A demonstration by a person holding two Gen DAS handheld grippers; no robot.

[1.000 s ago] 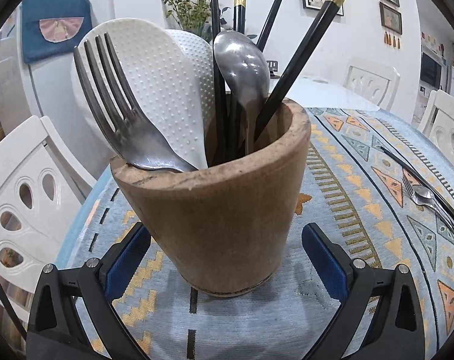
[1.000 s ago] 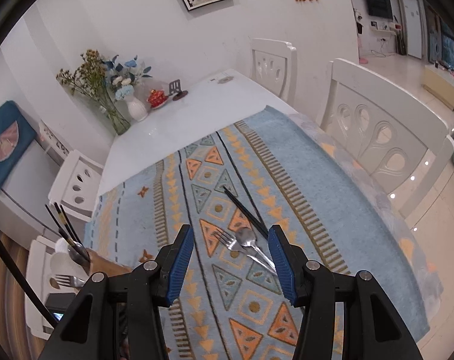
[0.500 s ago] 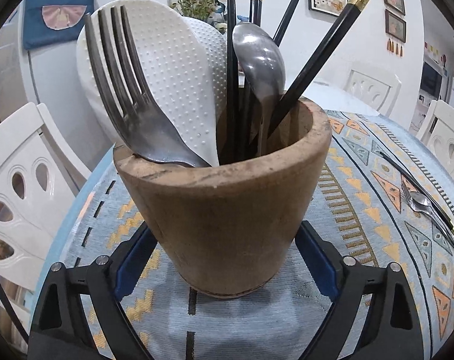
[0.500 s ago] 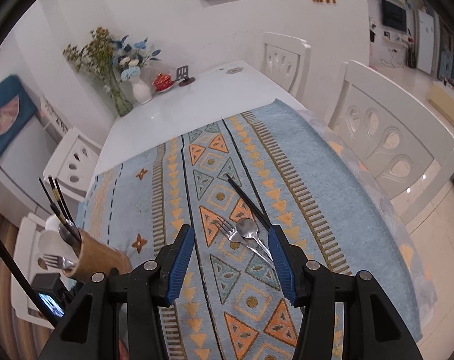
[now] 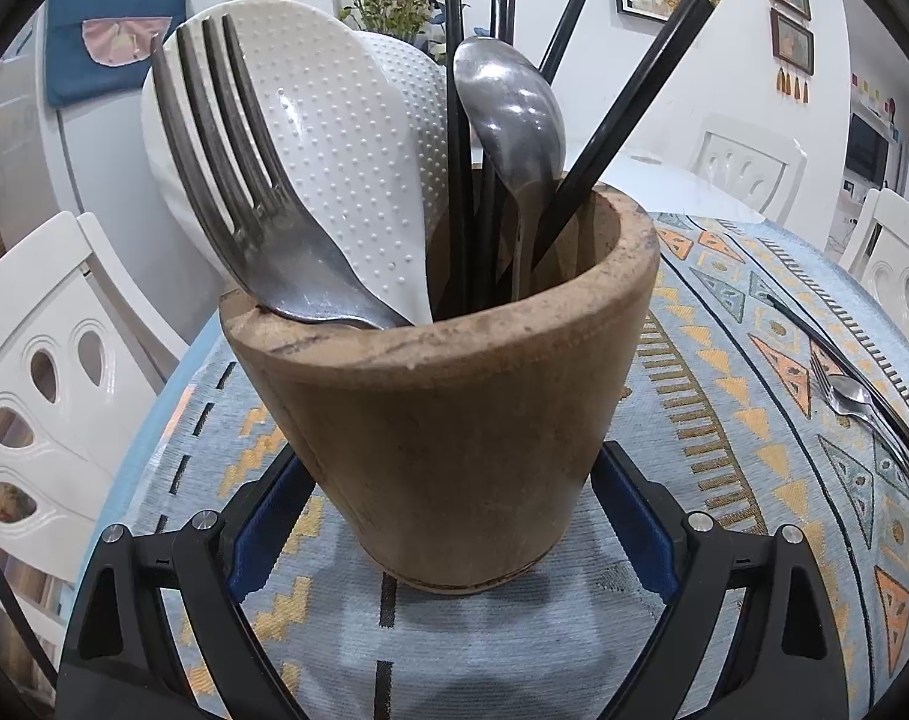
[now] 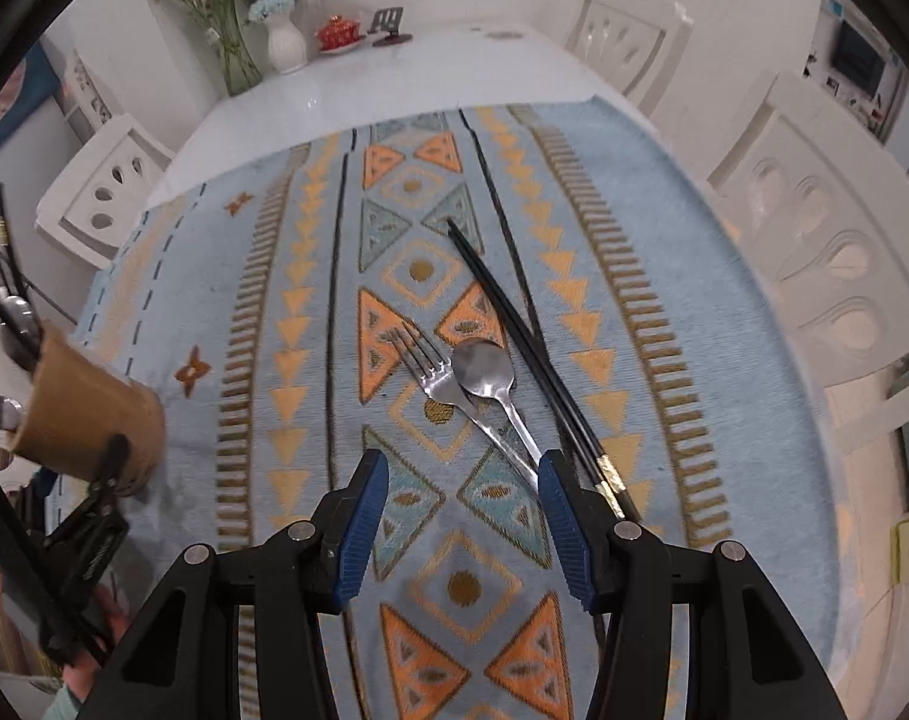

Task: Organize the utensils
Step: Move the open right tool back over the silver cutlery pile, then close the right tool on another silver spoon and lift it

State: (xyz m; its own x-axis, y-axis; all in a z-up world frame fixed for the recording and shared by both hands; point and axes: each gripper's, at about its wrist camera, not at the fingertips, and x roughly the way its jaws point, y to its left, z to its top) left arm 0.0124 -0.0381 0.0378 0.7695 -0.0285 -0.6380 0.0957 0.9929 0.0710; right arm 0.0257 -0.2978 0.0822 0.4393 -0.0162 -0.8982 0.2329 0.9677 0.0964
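Loose fork (image 6: pixel 430 369) and spoon (image 6: pixel 484 369) lie side by side on the patterned blue tablecloth (image 6: pixel 664 276), handles crossing toward the near edge; a pair of black chopsticks (image 6: pixel 514 330) with gold bands lies just to their right, close alongside the spoon. Right gripper (image 6: pixel 463 495) hangs low over the handle ends, jaws apart and just now narrowing; the blue right pad (image 6: pixel 559 516) sits over the spoon handle's tip, but nothing is pinched between the pads. Well off to the left stands the brown utensil cup (image 5: pixel 448 396), upright on the cloth, holding a dark fork (image 5: pixel 244 204), a white dotted rice paddle (image 5: pixel 346 168), a steel spoon (image 5: pixel 508 114) and several black chopsticks (image 5: pixel 634 90). Left gripper (image 5: pixel 451 531) straddles the cup's base, blue pads close at both sides; whether they press the wall I cannot tell. Beyond the cloth: bare white tabletop (image 6: pixel 394 78), flower vase (image 6: pixel 286 42), red dish (image 6: pixel 337 36), white chairs (image 6: pixel 814 228).
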